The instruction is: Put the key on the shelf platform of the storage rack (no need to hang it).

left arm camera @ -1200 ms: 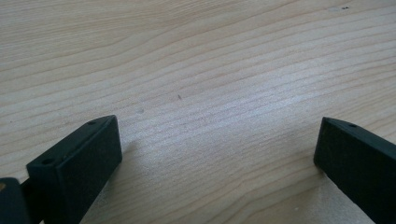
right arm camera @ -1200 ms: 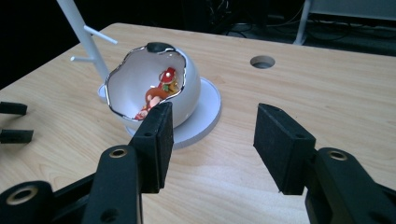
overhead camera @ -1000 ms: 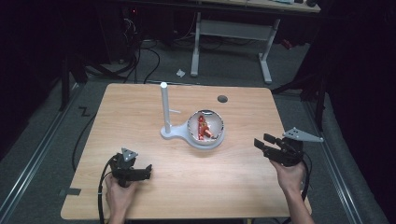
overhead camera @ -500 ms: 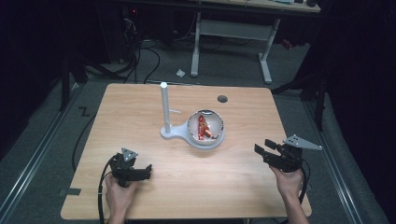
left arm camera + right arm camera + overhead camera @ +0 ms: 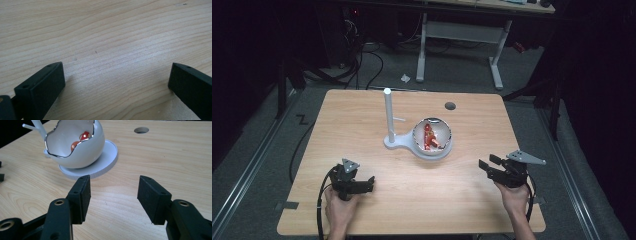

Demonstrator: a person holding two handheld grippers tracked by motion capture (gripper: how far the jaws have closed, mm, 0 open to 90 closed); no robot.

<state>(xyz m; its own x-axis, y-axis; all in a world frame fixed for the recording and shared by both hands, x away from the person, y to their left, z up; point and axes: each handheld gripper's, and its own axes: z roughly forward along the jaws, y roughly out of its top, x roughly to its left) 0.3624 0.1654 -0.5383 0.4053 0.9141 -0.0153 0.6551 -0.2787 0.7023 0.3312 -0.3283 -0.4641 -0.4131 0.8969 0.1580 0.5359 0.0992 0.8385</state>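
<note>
A white egg-shaped bowl point(image 5: 432, 138) with a jagged silver rim sits on a round white base point(image 5: 106, 157) at mid-table. Red pieces point(image 5: 84, 135) lie inside it. A white upright post point(image 5: 387, 114) rises from the same base to the bowl's left. My left gripper point(image 5: 370, 183) rests near the front left of the table, jaws wide open over bare wood point(image 5: 110, 45). My right gripper point(image 5: 486, 164) is at the front right, open and empty, pointing toward the bowl point(image 5: 75, 147) and a short way from it.
A round hole point(image 5: 450, 105) is cut in the wooden tabletop point(image 5: 362, 130) behind the bowl. Cables trail from both grippers off the front edge. Beyond the table stand a desk frame point(image 5: 462, 35) and floor cables.
My right gripper has drawn back a little toward the front edge of the table. The left gripper and the bowl have stayed still.
</note>
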